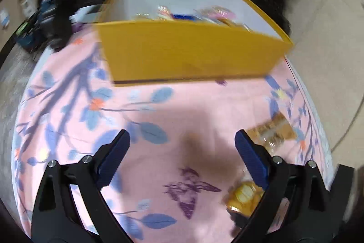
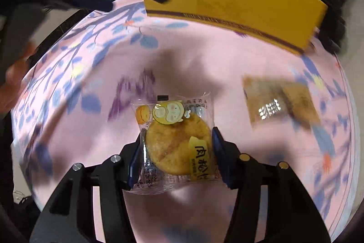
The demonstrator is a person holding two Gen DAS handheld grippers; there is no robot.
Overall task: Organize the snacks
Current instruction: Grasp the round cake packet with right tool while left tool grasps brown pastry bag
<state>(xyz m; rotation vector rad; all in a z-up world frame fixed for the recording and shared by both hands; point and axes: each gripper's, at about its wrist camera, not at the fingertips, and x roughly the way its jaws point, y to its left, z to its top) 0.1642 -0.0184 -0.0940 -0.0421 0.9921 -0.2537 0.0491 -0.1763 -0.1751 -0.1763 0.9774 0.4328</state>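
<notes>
Left wrist view: left tool [image 1: 182, 152] gapes wide, holding nothing, above the pink cloth [image 1: 159, 106]; the box [image 1: 193, 51] of snacks sits beyond.

Right wrist view: right tool [image 2: 176, 152] clamps the cookie packet [image 2: 175, 142] by its sides. Light, crinkly, slippery film around a brittle biscuit; gentle edge grip seems best.

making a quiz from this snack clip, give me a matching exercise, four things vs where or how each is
Things:
1. round cake packet
2. brown packet
3. yellow box
4. left gripper

States:
A. open, nothing between its jaws
B. lying on the pink cloth, right of the round cake
C. between the right gripper's pads
D. at the far side of the cloth, snacks inside

Pairs: 1-C, 2-B, 3-D, 4-A
</notes>
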